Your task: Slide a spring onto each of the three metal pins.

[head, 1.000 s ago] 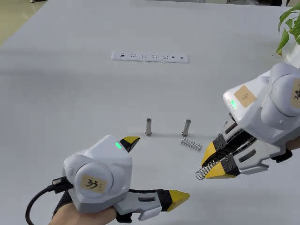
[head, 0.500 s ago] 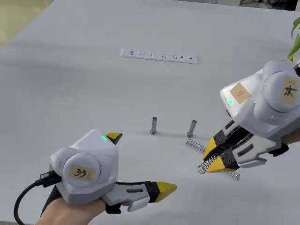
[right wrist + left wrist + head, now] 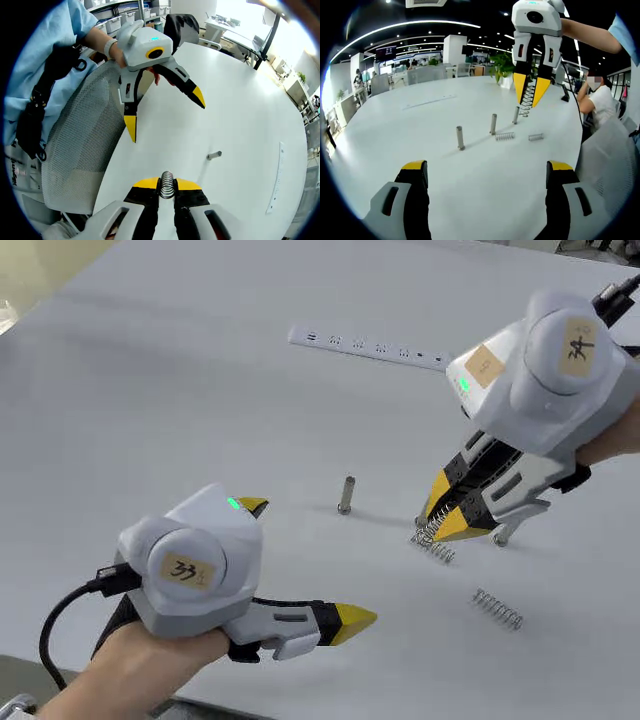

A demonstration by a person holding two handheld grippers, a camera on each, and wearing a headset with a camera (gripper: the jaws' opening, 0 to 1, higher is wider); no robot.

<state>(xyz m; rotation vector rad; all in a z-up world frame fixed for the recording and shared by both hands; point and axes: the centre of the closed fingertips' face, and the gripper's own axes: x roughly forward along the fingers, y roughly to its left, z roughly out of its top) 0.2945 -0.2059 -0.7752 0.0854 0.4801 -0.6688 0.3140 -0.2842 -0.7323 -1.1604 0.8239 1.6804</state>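
So, progress check: basically at the very start, zero of three done as far as I can tell.

Everything sits on a big white round table (image 3: 180,390). The white-and-yellow right gripper (image 3: 437,525) is pressed together on a thin coiled wire spring (image 3: 525,106), pinching it near its top so the coil hangs straight down out of the jaws. From the left gripper view, the bottom end sits right by the top of the far pin, but from the head view it looks closer to a different one, so I honestly can't say which pin it's lined up with. It's not on anything yet.

The matching left gripper (image 3: 310,561) is spread wide and empty, held low over the table, well apart from the pins.

A long white power strip (image 3: 370,345) lies at the back of the table, not involved.

The short grey metal pins stand upright in a row: near pin (image 3: 460,138), middle pin (image 3: 493,124), far pin (image 3: 516,115). All three look bare.

Two more loose wire springs lie flat on the table: one (image 3: 505,136) just beside the middle pin, the other (image 3: 536,137) a bit further out.

Left to do, I'd guess: drop this spring on, then pick up and thread the other two.
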